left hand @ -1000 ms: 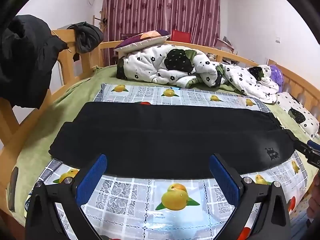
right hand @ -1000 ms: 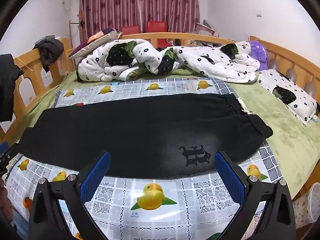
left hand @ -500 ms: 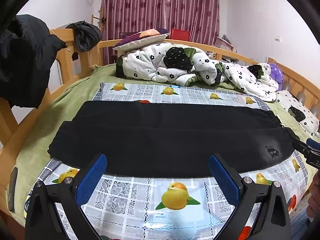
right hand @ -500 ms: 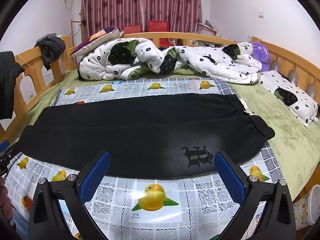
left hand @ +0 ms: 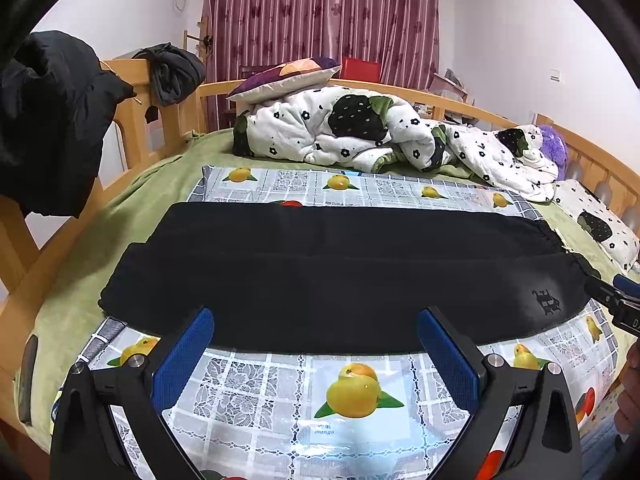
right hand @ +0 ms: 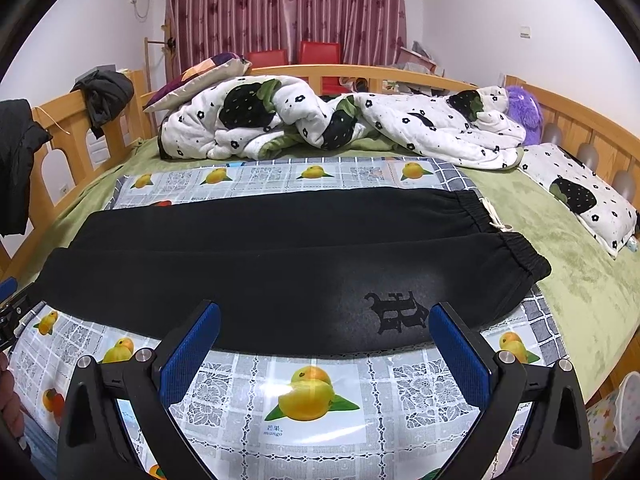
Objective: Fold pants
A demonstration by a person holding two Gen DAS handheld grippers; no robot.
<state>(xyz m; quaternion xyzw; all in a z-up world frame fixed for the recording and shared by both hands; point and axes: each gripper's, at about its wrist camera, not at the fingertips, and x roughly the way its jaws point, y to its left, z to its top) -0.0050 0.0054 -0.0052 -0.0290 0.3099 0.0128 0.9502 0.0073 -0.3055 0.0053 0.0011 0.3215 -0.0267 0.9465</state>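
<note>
Black pants (left hand: 340, 264) (right hand: 280, 260) lie flat and lengthwise across a mango-print cloth (left hand: 352, 392) (right hand: 312, 396) on the bed. One leg is laid over the other. The elastic waistband (right hand: 516, 256) is at the right, and a dark logo (right hand: 396, 312) marks the near leg. My left gripper (left hand: 316, 344) is open, above the cloth just short of the pants' near edge, with nothing between its blue pads (left hand: 180, 360). My right gripper (right hand: 324, 340) is open too, close to the logo, holding nothing.
A crumpled white flowered quilt (left hand: 360, 132) (right hand: 320, 120) and pillows lie at the back of the bed. Wooden rails (left hand: 132, 120) with dark clothes hung on them surround it. A spotted pillow (right hand: 580, 196) lies on the green sheet at the right.
Both grippers have drawn back slightly and lifted; the pants sit a bit farther from the fingertips. The pants have not moved.
</note>
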